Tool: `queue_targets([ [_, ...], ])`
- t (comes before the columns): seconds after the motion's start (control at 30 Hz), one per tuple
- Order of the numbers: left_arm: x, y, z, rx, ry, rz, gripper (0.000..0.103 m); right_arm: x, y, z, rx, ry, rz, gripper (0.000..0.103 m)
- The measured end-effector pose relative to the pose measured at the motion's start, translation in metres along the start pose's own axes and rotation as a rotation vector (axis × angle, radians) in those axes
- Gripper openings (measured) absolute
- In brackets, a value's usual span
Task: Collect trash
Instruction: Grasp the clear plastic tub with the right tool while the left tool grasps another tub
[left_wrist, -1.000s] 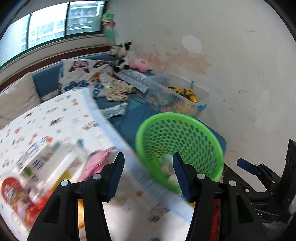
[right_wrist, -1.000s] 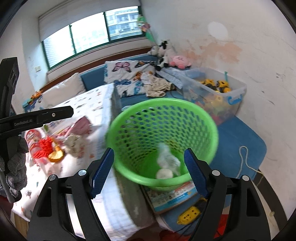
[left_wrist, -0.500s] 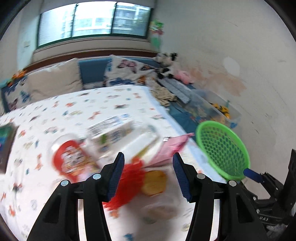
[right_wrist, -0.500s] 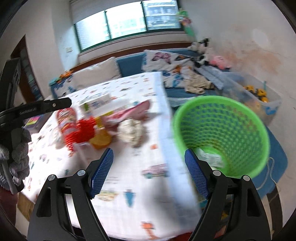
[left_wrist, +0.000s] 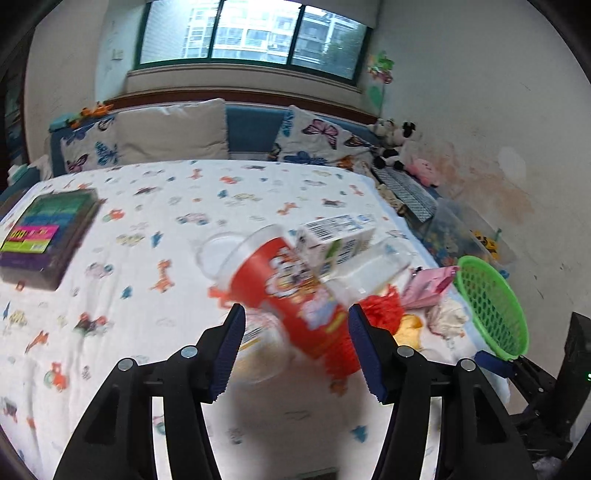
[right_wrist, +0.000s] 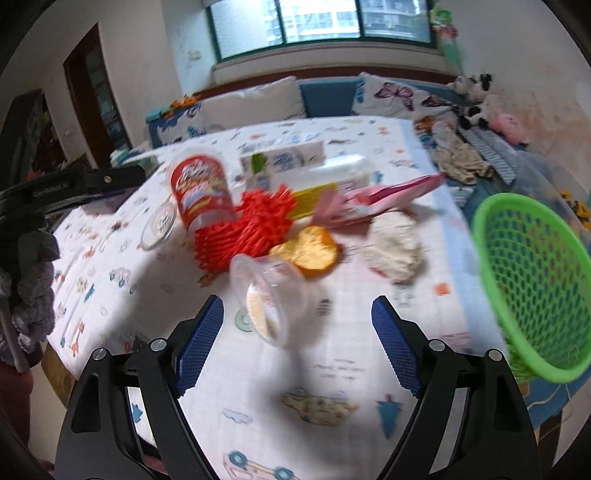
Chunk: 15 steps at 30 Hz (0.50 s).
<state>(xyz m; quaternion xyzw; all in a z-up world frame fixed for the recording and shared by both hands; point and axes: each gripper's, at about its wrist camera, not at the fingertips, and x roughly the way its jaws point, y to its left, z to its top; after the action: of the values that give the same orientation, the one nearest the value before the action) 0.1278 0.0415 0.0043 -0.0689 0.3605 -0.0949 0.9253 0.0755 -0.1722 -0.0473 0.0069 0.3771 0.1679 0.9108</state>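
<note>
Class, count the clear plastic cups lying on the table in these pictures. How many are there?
2. One clear cup lies nearest the right gripper; another lies left of the red canister. Others may be hidden.

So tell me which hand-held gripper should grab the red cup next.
Left, probably. The left hand-held gripper is open with the red cup already between its fingers; the right hand-held gripper faces the clear cup.

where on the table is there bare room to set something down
Free: the cloth between the dark box and the red cup, and the near strip in front of the clear tub. Crowded: the trash pile from red cup to crumpled tissue, beside the green basket.
</note>
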Motion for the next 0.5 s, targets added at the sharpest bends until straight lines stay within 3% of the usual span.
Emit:
queue_targets([
  [0.27, -0.003, 0.036, -0.02, -0.028, 0.02, 0.036, 0.062, 0.036, 0.011, 0.003, -0.044, 0.057, -0.001, 0.082],
  [0.33, -0.001, 0.04, -0.024, -0.027, 0.026, 0.038, 0.07, 0.042, 0.011, 0.002, -0.051, 0.071, 0.002, 0.082],
  [0.5, 0.008, 0.044, -0.034, 0.002, 0.057, 0.046, 0.075, 0.056, 0.014, 0.0, -0.077, 0.101, -0.013, 0.081],
])
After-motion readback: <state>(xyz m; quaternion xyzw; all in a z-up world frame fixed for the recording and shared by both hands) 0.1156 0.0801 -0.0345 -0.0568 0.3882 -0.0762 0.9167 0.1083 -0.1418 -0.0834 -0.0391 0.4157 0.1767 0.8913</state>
